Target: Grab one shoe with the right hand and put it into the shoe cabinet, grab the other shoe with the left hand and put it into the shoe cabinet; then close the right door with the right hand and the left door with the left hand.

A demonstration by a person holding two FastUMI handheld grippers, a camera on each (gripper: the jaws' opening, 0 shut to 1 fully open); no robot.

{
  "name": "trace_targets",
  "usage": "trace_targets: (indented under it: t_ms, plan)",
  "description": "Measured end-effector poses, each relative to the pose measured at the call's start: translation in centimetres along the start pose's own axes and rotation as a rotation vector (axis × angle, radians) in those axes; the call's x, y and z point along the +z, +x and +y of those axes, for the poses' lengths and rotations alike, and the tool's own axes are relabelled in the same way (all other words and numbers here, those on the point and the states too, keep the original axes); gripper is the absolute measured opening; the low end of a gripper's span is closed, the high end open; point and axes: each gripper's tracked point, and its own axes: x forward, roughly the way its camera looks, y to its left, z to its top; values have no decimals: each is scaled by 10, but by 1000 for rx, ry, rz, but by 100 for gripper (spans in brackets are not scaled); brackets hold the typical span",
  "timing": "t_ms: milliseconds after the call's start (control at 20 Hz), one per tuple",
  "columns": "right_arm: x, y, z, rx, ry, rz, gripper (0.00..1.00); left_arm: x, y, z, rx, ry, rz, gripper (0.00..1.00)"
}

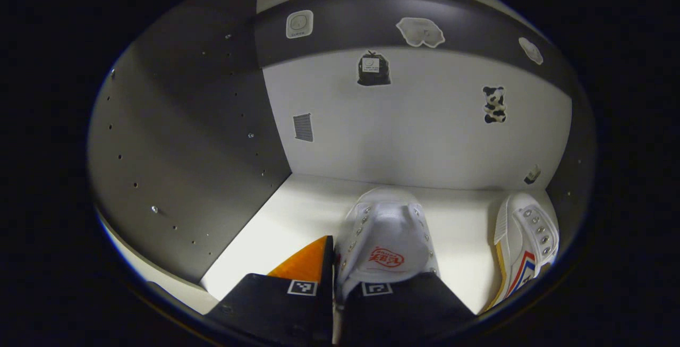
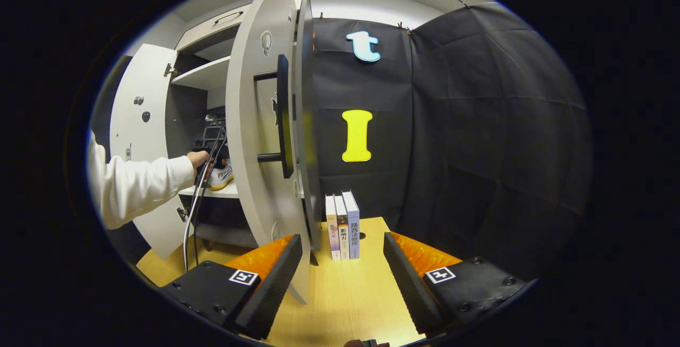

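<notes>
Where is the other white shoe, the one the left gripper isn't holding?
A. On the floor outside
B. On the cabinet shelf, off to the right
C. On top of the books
B: in the left gripper view the second shoe rests on the white shelf, right of the shoe in the left gripper.

Left gripper view: inside the shoe cabinet (image 1: 414,124), close above its shelf, facing the back wall. Right gripper view: outside, low over the tabletop (image 2: 350,288), near the cabinet's right door (image 2: 255,140). Shared: the cabinet interior.
</notes>
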Motion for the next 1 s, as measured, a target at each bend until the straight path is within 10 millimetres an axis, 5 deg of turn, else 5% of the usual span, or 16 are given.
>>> trace_targets:
  t_ms: [100, 300, 500, 650, 1000]
  plan:
    - [-2, 2, -1, -5, 16, 5, 98, 1, -6, 0, -10, 25, -8, 27]
    - [1, 1, -8, -14, 45, 1, 99, 9, -28, -2, -59, 91, -67, 30]
    - [5, -3, -13, -23, 58, -20, 96, 9, -63, -2, -113, 80, -123, 55]
    - [19, -8, -16, -39, 26, -75, 98, 11, -100, 0, -147, 86, -202, 80]
    - [28, -12, -19, -68, 55, -73, 97, 23, -215, 9, -256, 63, -441, 89]
